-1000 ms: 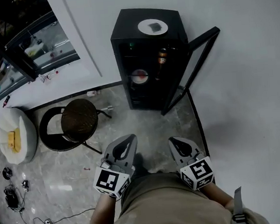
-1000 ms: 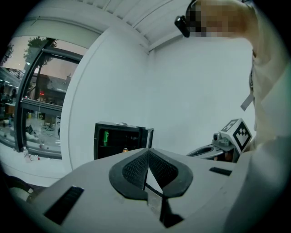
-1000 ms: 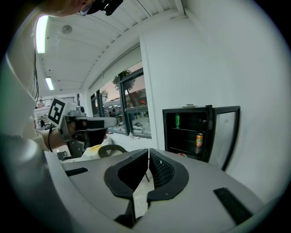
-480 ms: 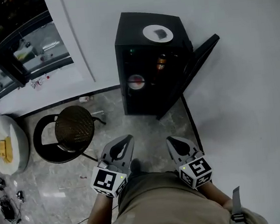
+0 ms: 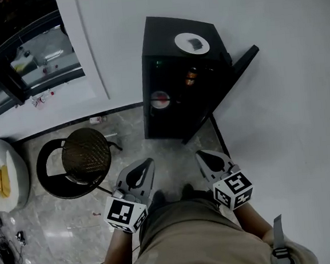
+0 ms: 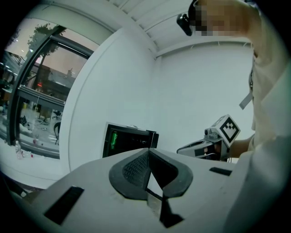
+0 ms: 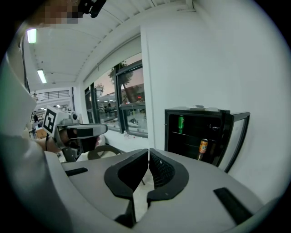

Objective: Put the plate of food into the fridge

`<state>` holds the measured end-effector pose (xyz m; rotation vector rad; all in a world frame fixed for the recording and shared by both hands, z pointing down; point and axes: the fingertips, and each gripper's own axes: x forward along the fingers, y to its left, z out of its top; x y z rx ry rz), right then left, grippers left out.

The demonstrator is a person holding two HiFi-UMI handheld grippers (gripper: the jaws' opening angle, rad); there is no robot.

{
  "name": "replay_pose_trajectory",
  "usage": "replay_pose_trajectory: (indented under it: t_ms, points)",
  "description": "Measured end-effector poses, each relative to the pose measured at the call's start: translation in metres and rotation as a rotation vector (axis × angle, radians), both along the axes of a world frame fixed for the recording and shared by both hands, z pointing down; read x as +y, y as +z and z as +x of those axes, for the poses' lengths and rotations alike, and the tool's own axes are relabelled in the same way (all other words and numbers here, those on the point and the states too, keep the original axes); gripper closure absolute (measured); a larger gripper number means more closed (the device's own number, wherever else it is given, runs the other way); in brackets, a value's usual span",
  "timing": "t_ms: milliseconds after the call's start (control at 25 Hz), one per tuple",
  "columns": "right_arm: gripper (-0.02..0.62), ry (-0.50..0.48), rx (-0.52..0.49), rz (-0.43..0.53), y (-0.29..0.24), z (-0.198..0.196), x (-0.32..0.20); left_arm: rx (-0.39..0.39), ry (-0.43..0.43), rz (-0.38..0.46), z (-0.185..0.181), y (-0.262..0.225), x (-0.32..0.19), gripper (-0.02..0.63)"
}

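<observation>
Head view puts the plate [image 5: 181, 42] on the flat top of the black fridge [image 5: 162, 34], toward its right far side and well apart from both grippers, which sit low and near, just in front of the person's body. By the look of it the plate is stiff and light, probably with a smooth, slippery rim, and breakable if it drops. The food [image 5: 194, 41] lies loose on it, so any tilt could send it sliding. The bare white band round the edge is the place to take hold. A pinch on the near rim would do, or better one gripper on each side, so the plate stays level coming down from the top and in past the open door [image 5: 229, 81], which stands swung out to the right. The plate is round, white and shallow, with a small dark piece of food at its middle and plenty of clear rim around it. What the food is cannot be made out. Inside the fridge an orange can [image 5: 191, 76] stands on an upper shelf. The left gripper [image 5: 141, 172] has its jaws pressed together with nothing between them, and the right gripper [image 5: 212, 162] is the same: pads meeting, empty, pointed toward the fridge.
</observation>
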<state>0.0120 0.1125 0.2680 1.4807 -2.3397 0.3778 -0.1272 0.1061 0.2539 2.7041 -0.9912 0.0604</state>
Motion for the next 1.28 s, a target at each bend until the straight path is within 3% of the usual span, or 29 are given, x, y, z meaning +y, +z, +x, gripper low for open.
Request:
replay_pose_trajectory:
  t_ms: [160,440,880,1280]
  points:
    - [0.572,-0.001,0.013,0.015,-0.004,0.005,-0.016,0.019,-0.022,0.041,-0.002,-0.005,-0.008,0.594]
    - [0.572,-0.033,0.063,0.044,-0.007,0.019,-0.039,-0.008,-0.053,0.034,0.003,-0.001,-0.019,0.595]
    - [0.572,-0.101,0.170,0.029,-0.003,0.060,-0.094,-0.067,-0.028,-0.023,0.044,0.009,-0.045,0.595]
    - [0.572,-0.145,0.283,0.147,-0.047,0.077,-0.166,-0.081,-0.017,-0.022,0.065,0.010,-0.068,0.594]
